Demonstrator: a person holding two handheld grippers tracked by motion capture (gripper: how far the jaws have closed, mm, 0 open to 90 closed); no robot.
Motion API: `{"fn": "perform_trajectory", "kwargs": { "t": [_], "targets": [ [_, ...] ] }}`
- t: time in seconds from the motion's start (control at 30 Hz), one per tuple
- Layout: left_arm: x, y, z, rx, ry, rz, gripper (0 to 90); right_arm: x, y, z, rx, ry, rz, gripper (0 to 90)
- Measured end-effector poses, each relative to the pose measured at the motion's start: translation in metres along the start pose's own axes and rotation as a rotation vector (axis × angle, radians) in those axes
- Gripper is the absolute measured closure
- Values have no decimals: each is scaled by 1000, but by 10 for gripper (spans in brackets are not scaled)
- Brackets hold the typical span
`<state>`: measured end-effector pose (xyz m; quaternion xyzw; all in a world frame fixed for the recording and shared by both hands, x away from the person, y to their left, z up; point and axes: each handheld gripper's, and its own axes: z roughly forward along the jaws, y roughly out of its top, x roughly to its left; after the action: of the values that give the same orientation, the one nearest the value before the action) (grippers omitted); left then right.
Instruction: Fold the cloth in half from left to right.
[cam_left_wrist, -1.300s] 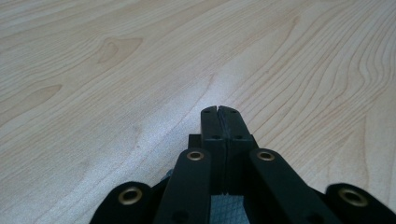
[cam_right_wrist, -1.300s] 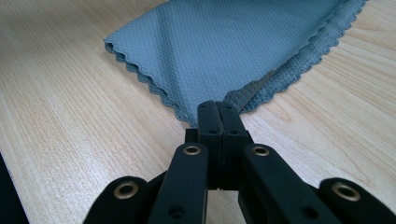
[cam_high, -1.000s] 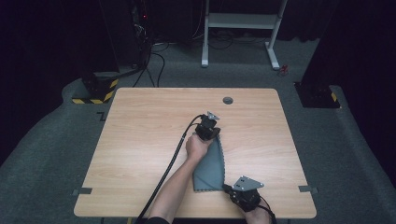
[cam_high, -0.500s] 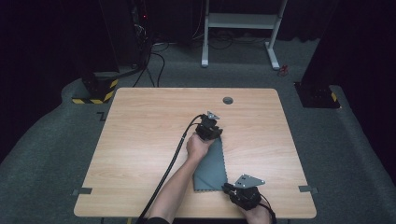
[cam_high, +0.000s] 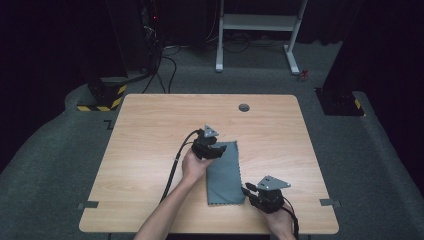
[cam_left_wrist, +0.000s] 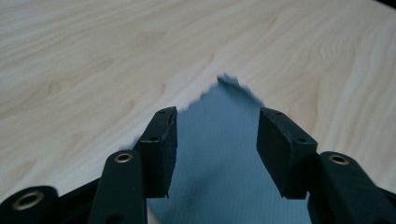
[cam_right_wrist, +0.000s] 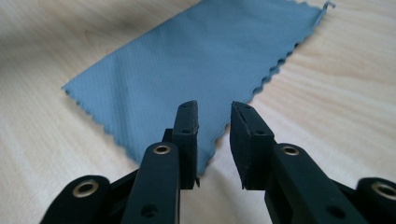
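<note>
A grey-blue cloth (cam_high: 226, 175) with zigzag edges lies flat as a long rectangle on the wooden table (cam_high: 150, 130). My left gripper (cam_high: 215, 150) hovers at the cloth's far left corner. Its jaws have just been opening; in the left gripper view the cloth (cam_left_wrist: 224, 107) lies below the gap of the gripper (cam_left_wrist: 217, 135), untouched. My right gripper (cam_high: 248, 191) sits at the near right corner of the cloth. Its jaws have also just been opening, and in the right gripper view the gripper (cam_right_wrist: 214, 121) stands a little apart above the edge of the cloth (cam_right_wrist: 196, 60).
A round cable hole (cam_high: 244, 107) sits near the table's far edge. Behind the table stand a white desk frame (cam_high: 255, 30) and a black-and-yellow base (cam_high: 102, 97) on grey carpet. The left gripper's cable (cam_high: 175, 165) trails over the table towards the near edge.
Both grippers have let go of the cloth, which now lies flat as a rectangle. The left gripper has moved left and slightly nearer; the right gripper has shifted a little.
</note>
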<state>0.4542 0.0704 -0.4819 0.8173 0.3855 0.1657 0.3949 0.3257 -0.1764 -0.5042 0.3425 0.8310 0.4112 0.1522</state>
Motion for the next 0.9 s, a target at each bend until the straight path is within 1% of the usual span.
{"fn": "perform_trajectory", "kwargs": {
  "t": [0.07, 0.13, 0.17, 0.2, 0.27, 0.33, 0.37, 0.43, 0.47, 0.53, 0.6, 0.67, 0.73, 0.77, 0.83, 0.87, 0.9],
  "targets": [
    [-4, -12, -8, 4, 0, 13, 472, -3, 4, 6, 13, -6, -19, 722],
    [-6, -21, -13, 12, 12, 23, 468, -6, 9, 14, 29, -6, -35, 712],
    [-6, -26, -14, 17, 20, 26, 466, -7, 12, 19, 36, -4, -44, 707],
    [-6, -29, -15, 24, 38, 35, 465, -8, 15, 23, 40, 2, -47, 701],
    [-5, -35, -15, 23, 38, 14, 465, -9, 19, 31, 49, 10, -61, 691],
    [-3, -39, -14, 28, 36, -8, 463, -11, 21, 38, 46, 23, -59, 678],
    [-2, -40, -13, 36, 41, -9, 460, -11, 22, 42, 59, 28, -59, 671],
    [-1, -44, -10, 44, 52, -13, 459, -11, 23, 47, 64, 20, -63, 666],
    [-1, -45, -8, 49, 57, -16, 459, -11, 23, 49, 74, 21, -61, 665],
    [1, -49, -7, 57, 67, -22, 459, -11, 23, 51, 78, 19, -72, 666],
    [2, -52, -6, 70, 85, -12, 459, -12, 22, 53, 90, 19, -70, 664],
    [5, -55, -7, 61, 91, -15, 453, -14, 21, 53, 85, 26, -69, 665],
    [7, -57, -9, 61, 95, -18, 450, -15, 20, 53, 87, 18, -72, 664],
    [7, -57, -10, 65, 98, -15, 446, -15, 19, 52, 86, 17, -74, 663],
    [7, -57, -13, 72, 117, 5, 447, -16, 18, 52, 80, 17, -73, 661],
    [7, -58, -15, 66, 115, -2, 447, -16, 18, 52, 79, 17, -71, 661],
    [7, -59, -17, 59, 101, -16, 448, -16, 18, 52, 79, 16, -72, 661]
  ]
}}
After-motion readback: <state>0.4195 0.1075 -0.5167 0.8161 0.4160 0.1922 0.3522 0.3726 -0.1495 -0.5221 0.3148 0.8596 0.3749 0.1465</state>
